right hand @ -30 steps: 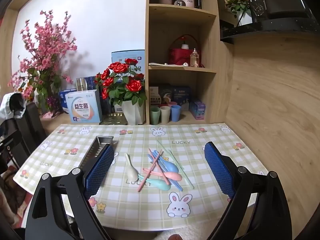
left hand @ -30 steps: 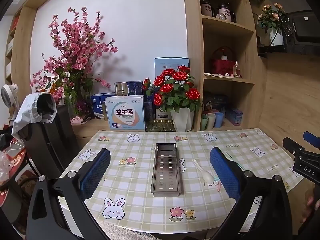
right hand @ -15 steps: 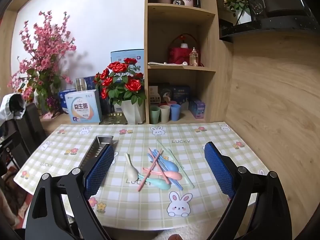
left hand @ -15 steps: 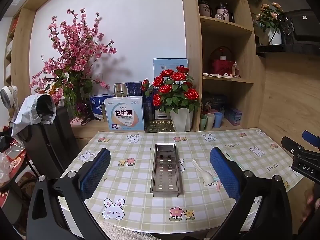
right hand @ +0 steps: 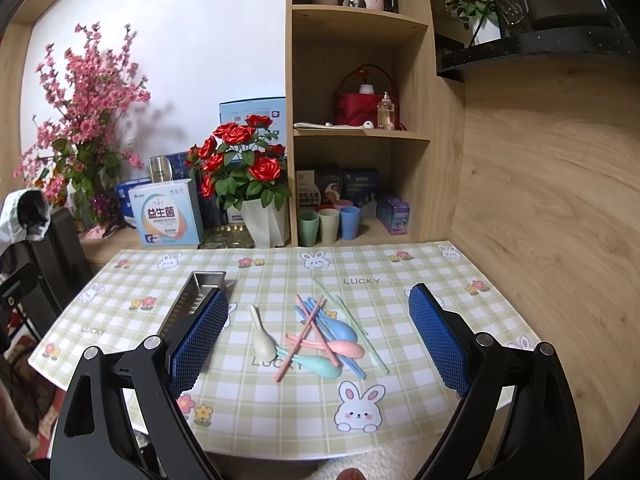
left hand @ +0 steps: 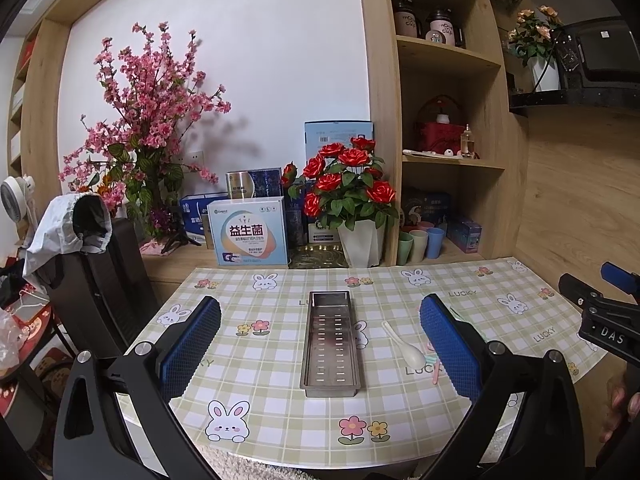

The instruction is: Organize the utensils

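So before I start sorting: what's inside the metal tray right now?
The metal tray holds no utensils: only its slotted floor shows in the left view. In the right view, the right gripper's finger covers its near end.

We see even, soft indoor light in both views, bright on the white wall (left hand: 256, 60) and dimmer inside the shelf (right hand: 360, 52) bays. The pink blossom branch (left hand: 152, 92) throws a blurred grey shadow rightward on that wall. Focus is sharp mid-frame. Fisheye bending curves the table (right hand: 400, 264) edges, and black vignetting fills the corners.
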The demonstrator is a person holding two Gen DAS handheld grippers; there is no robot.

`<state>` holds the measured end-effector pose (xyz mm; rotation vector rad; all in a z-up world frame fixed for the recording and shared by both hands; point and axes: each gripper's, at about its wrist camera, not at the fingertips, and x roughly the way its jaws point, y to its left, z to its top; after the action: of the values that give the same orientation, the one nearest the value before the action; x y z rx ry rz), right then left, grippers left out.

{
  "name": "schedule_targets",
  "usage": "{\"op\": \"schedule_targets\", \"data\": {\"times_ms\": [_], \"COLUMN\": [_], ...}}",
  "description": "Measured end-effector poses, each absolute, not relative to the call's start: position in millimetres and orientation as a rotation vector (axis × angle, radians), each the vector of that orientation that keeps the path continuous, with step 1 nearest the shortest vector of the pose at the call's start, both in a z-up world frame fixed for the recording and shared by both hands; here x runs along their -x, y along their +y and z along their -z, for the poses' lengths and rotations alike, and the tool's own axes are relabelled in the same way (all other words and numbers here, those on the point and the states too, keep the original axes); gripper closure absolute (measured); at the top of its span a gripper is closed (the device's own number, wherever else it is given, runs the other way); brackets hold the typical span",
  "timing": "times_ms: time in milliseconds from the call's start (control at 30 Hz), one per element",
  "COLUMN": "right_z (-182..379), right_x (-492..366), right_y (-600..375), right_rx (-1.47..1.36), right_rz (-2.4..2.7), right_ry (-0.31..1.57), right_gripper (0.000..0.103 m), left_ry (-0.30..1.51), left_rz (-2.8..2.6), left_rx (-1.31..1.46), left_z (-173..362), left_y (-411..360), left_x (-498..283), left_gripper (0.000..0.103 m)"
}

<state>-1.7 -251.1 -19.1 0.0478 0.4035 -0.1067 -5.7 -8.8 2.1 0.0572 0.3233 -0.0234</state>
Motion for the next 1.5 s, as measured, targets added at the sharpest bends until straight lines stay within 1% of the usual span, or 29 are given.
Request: {"op": "schedule_targets", "data": {"times_ms": [1500], "right_z": [18.1], "right_x": [3.1], "right_y": [-253.1], "right_rx": [-0.072], "right_rz": [0.111], "right_ry": [0.411], "right_gripper": [0.014], "left_ry": [0.325], "left_rz": [0.049], "left_rx": [-0.044], "left_z": [2.1], "left_y": [-8.5], "left_x": [9.0], "left_gripper": [0.005]}}
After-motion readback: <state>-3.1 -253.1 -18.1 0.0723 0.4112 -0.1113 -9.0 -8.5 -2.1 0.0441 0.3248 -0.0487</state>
